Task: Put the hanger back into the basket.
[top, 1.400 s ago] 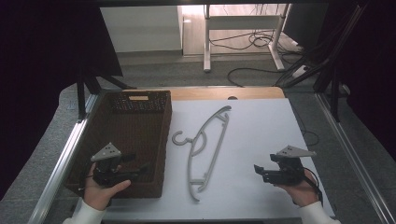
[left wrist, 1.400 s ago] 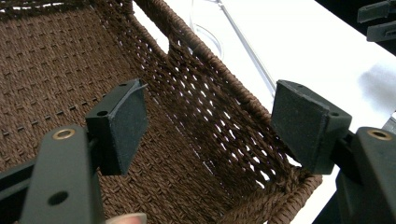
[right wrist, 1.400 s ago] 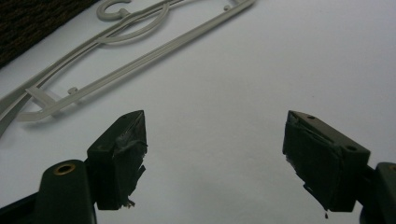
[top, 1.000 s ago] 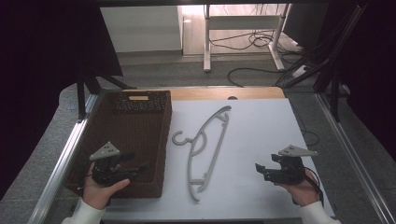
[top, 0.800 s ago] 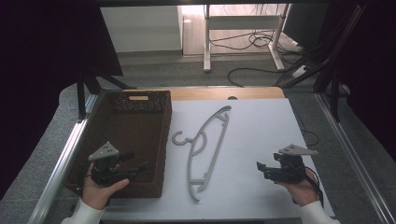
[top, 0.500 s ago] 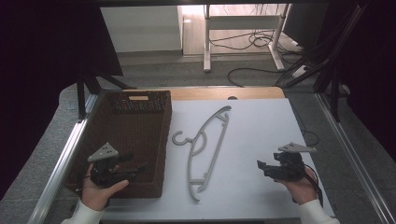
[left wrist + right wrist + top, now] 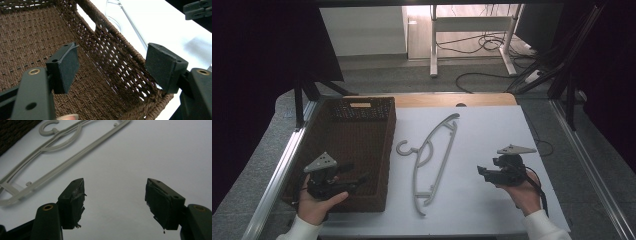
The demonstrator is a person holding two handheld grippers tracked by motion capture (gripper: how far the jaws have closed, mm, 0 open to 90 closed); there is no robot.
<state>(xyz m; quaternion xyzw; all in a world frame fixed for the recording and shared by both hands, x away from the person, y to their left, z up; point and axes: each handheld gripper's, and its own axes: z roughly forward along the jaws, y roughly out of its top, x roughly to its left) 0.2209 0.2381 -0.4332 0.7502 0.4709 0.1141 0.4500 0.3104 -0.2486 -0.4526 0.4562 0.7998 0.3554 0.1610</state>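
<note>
Table (image 7: 492,145): white top, centre of the high view.
Basket (image 7: 337,150): brown wicker, left of frame, empty.
Hanger (image 7: 432,155): grey plastic, flat at centre, just beside the basket.
Left gripper (image 7: 112,65): spread, above the basket's near corner.
Right gripper (image 7: 115,200): spread, lower right.
Risk: I reckon the thin hanger could skid when pinched.
</note>
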